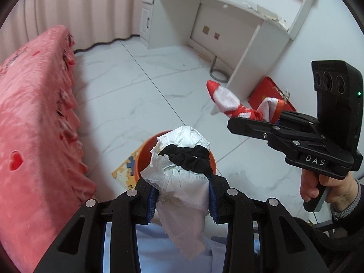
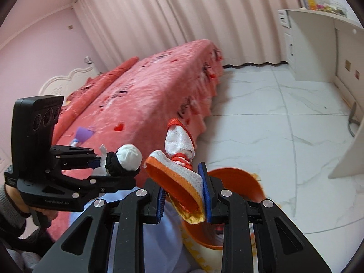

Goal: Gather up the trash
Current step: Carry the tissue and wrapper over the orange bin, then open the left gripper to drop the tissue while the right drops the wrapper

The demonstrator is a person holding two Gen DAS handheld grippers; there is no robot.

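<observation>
My left gripper [image 1: 182,195] is shut on a wad of white tissue wrapped with a black band [image 1: 182,159], held right above the orange trash bin [image 1: 145,152] on the floor. The wad also shows in the right wrist view [image 2: 127,157]. My right gripper [image 2: 183,202] is shut on a red, white and orange wrapper tied with red ribbon [image 2: 179,157], held over the orange bin [image 2: 238,179]. In the left wrist view the right gripper [image 1: 268,119] holds that wrapper [image 1: 229,102] to the right of the bin.
A pink bed [image 2: 147,95] runs along the left. A white desk [image 1: 227,18] stands against the far wall, with a red box [image 1: 268,91] beside its leg. A puzzle-print mat [image 1: 125,170] lies under the bin. A purple item [image 2: 83,133] lies on the bed.
</observation>
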